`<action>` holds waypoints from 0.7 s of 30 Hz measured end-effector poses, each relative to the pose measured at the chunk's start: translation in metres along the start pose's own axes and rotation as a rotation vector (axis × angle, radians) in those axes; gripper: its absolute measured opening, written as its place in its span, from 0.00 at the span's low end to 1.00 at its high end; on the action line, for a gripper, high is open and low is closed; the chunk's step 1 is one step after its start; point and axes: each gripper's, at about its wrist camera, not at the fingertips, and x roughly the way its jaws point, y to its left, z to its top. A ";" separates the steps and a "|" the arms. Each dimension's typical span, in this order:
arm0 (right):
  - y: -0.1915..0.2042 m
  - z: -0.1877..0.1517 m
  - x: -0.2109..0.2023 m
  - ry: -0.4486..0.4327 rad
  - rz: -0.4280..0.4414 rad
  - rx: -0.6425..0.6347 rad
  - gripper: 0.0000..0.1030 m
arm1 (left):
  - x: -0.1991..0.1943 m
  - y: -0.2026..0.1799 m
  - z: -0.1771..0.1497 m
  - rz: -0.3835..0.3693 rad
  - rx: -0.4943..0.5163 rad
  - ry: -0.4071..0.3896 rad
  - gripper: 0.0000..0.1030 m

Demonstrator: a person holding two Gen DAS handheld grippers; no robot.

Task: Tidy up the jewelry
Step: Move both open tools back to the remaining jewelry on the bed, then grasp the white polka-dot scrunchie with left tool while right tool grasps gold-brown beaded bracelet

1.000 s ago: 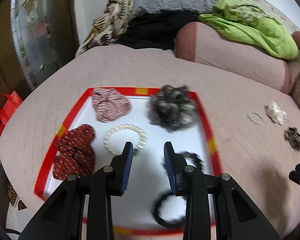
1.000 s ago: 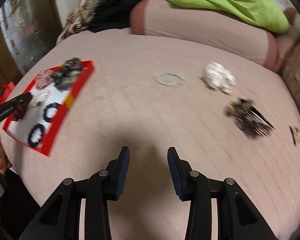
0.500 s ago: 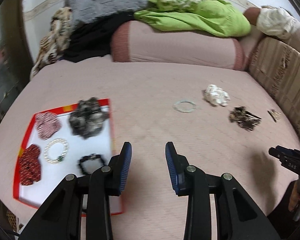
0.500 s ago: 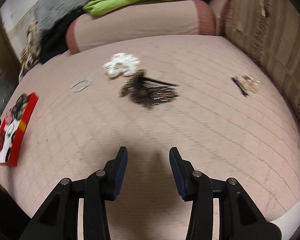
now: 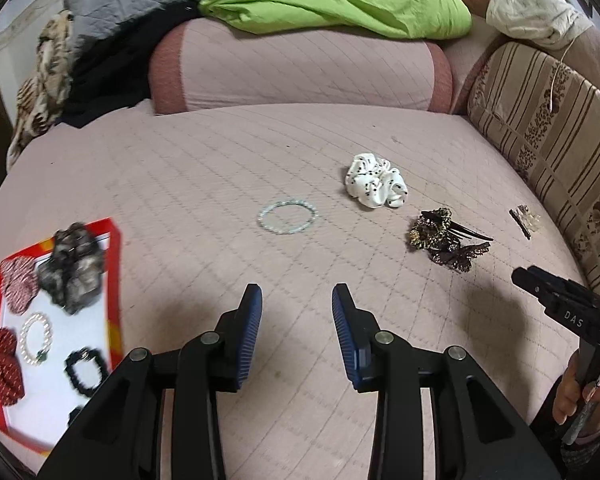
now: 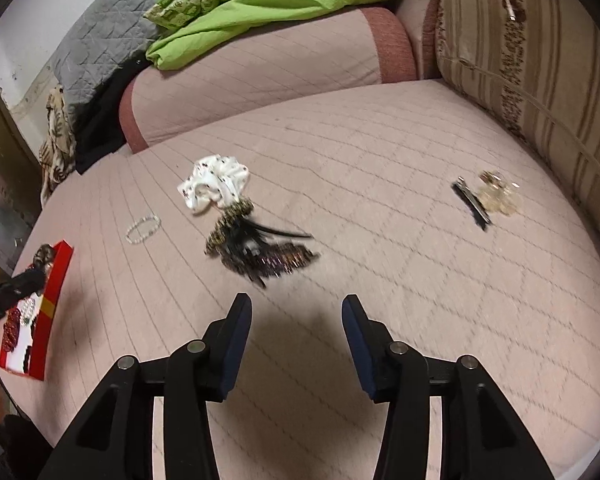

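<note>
Both grippers, left (image 5: 296, 316) and right (image 6: 296, 324), were released and empty; next pickup, likely the bracelet (image 5: 287, 217), required approach, then transfer to the tray (image 5: 116, 280).

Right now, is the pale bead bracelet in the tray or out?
Out: the pale bead bracelet lies on the bed cover, apart from the red tray.

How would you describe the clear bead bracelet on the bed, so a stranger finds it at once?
On the pink bed, look between the red tray and the white scrunchie. The bracelet lies flat there alone, the only thin, pale open ring.
</note>
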 end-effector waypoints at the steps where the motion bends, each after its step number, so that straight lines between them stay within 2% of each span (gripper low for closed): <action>1: 0.001 0.003 0.003 -0.001 0.008 0.002 0.50 | 0.006 -0.004 0.004 -0.004 0.005 0.006 0.34; 10: 0.005 0.052 0.043 0.027 0.176 0.098 0.50 | 0.054 -0.024 0.046 -0.047 -0.001 0.038 0.34; 17: 0.007 0.068 0.087 0.100 0.210 0.145 0.50 | 0.107 -0.041 0.094 -0.120 -0.050 0.078 0.34; 21: 0.005 0.073 0.103 0.116 0.232 0.171 0.50 | 0.139 -0.049 0.111 -0.175 -0.090 0.119 0.34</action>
